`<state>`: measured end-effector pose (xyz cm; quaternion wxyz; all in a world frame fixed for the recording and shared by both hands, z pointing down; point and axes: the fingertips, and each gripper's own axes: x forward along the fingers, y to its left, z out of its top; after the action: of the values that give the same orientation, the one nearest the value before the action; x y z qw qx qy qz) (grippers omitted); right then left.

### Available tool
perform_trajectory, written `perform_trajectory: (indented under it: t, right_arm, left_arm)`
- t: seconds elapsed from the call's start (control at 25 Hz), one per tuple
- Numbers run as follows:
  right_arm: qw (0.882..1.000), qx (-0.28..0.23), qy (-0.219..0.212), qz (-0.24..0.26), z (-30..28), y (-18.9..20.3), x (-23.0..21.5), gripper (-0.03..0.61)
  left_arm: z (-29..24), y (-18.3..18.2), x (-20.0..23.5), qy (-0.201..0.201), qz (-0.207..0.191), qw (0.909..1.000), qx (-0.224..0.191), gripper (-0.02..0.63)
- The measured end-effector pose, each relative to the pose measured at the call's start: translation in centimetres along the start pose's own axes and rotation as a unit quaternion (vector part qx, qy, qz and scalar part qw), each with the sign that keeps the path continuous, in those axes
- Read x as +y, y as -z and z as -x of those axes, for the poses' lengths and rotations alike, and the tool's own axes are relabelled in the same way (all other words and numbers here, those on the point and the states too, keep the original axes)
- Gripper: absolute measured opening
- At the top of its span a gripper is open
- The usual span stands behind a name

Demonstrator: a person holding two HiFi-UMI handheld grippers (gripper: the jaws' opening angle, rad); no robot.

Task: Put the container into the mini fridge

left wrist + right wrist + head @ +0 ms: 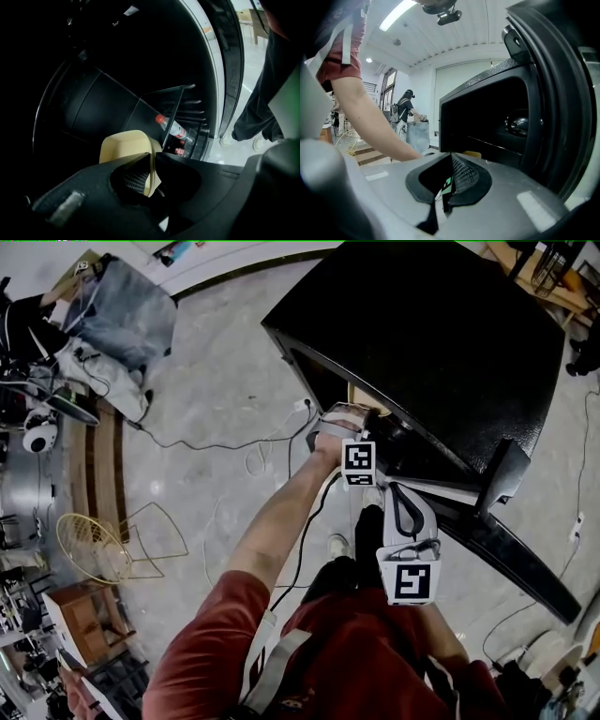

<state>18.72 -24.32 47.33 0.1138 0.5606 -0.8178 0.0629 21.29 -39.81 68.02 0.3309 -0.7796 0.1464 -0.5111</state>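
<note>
In the left gripper view a cream plastic container hangs inside the dark mini fridge. My left gripper is shut on the container's side wall. From the head view that gripper reaches into the open front of the black fridge, and only a tan sliver of the container shows. My right gripper hangs lower, just outside the opening by the open door. In its own view the right gripper is shut with nothing in it, and the container peeks over it.
A bottle with a red cap lies in the door shelf. A gold wire basket, wooden steps, a grey bag and a loose cable are on the floor to the left. Another person stands far back.
</note>
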Motion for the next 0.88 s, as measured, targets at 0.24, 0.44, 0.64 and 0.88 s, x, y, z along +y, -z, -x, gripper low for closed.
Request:
perform_trajectory:
  t: [0.24, 0.44, 0.64, 0.88]
  right_arm:
    - [1.000, -0.002, 0.014, -0.003, -0.4, -0.3, -0.5, -0.002]
    - [1.000, 0.007, 0.013, 0.007, -0.5, 0.1, -0.3, -0.002]
    - [1.000, 0.010, 0.021, -0.004, -0.1, 0.0, -0.5, -0.002]
    - [1.000, 0.012, 0.021, 0.002, -0.3, 0.3, -0.5, -0.002]
  left_arm:
    - [-1.1, -0.2, 1.6, -0.013, -0.023, 0.9996, 0.002, 0.061]
    - [-2.3, -0.1, 2.6, -0.017, -0.030, 0.9994, 0.008, 0.072]
    - [-2.5, -0.5, 3.5, -0.035, -0.033, 0.9986, 0.024, 0.078]
    - [-2.2, 0.0, 3.5, -0.051, -0.027, 0.9977, 0.035, 0.136]
